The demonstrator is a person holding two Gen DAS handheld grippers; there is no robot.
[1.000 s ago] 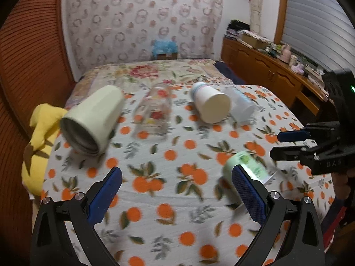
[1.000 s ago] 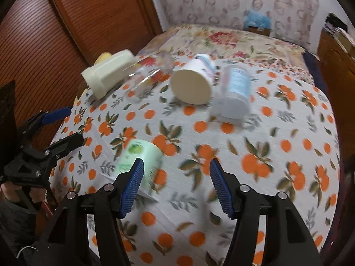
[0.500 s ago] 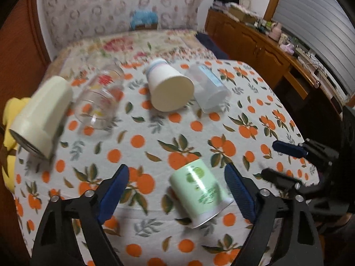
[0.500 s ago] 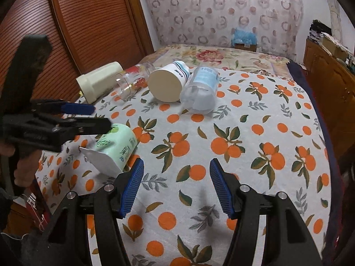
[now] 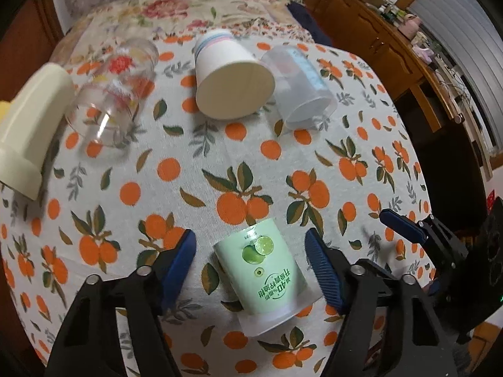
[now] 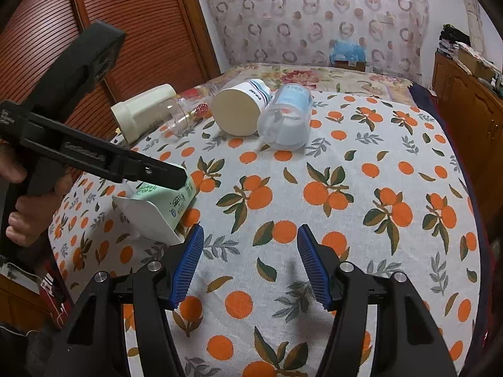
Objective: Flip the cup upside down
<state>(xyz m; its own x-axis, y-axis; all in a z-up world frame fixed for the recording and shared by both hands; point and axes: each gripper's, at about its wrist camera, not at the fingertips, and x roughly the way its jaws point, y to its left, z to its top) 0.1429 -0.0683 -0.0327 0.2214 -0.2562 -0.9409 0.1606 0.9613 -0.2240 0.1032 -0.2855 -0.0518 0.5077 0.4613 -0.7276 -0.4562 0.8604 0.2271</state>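
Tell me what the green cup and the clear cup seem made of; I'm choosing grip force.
Green cup: likely thin plastic, glossy printed label, white flared rim. Clear cup: glass or hard plastic, see-through with highlights; can't tell which.

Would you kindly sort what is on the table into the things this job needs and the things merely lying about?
In the job: green lime cup, lying on its side; left gripper, open around it.

Lying about: cream tumbler, clear glass, white paper cup, frosted plastic cup, right gripper, open.
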